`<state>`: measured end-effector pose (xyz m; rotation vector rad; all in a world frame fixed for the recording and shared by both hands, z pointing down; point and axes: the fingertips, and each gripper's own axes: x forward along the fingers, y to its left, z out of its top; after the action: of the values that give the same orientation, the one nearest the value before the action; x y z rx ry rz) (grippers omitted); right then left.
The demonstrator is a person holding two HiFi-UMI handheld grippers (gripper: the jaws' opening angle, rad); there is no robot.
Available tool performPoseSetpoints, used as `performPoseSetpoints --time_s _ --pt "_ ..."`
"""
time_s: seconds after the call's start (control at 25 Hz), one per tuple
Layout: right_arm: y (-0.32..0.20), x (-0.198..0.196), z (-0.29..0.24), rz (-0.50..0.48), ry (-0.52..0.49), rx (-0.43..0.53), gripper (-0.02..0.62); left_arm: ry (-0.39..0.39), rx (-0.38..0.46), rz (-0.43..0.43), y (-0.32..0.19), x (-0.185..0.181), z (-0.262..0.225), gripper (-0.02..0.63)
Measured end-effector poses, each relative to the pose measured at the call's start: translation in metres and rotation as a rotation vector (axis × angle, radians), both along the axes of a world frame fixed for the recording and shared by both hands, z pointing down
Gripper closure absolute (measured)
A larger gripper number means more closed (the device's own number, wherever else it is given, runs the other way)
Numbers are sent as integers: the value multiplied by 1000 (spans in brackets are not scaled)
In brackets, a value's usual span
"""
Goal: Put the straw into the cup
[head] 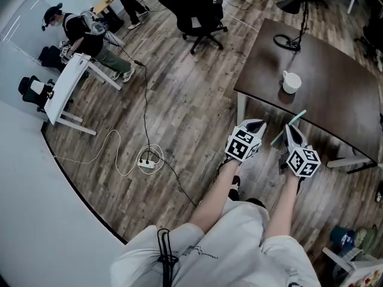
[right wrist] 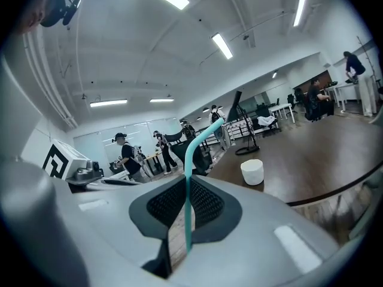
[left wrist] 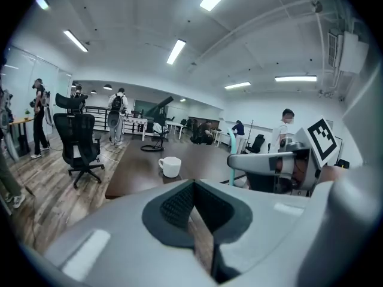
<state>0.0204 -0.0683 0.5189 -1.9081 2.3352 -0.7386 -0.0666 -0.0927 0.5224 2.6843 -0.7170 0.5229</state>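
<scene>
Table [head: 335, 94]: upper right of the head view. Cup [head: 291, 82] stands on it, towards its left end. A stand base [head: 287, 42] lies on the table behind the cup. Office chair [head: 199, 14]: on the floor [head: 179, 100] beyond the table's left end.

Left gripper [head: 256, 125] and right gripper [head: 291, 130]: side by side before the table's near edge. Straw [head: 296, 119]: between the right gripper's jaws, upper end overlapping that edge, apart from the cup.

Power strip [head: 148, 159]: on the floor left of the grippers. Small desk [head: 64, 88]: farther left, a person [head: 84, 34] behind it.
</scene>
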Motion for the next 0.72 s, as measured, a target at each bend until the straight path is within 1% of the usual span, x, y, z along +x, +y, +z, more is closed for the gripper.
performPoseSetpoints --time_s 0.12,0.28,0.44,0.6,0.72 --pt "-4 4 2 23 4 -11 549 15 -10 38 -4 6 0 604" --pt "-24 16 4 23 11 -12 549 13 10 66 -20 22 1 604" --pt "-32 45 19 35 5 -13 549 9 2 84 -28 49 22 604" --pt "-68 72 18 13 14 -9 549 -10 5 84 -62 75 26 604" --pt "-103 93 12 -6 16 3 549 -1 13 74 -97 102 18 604"
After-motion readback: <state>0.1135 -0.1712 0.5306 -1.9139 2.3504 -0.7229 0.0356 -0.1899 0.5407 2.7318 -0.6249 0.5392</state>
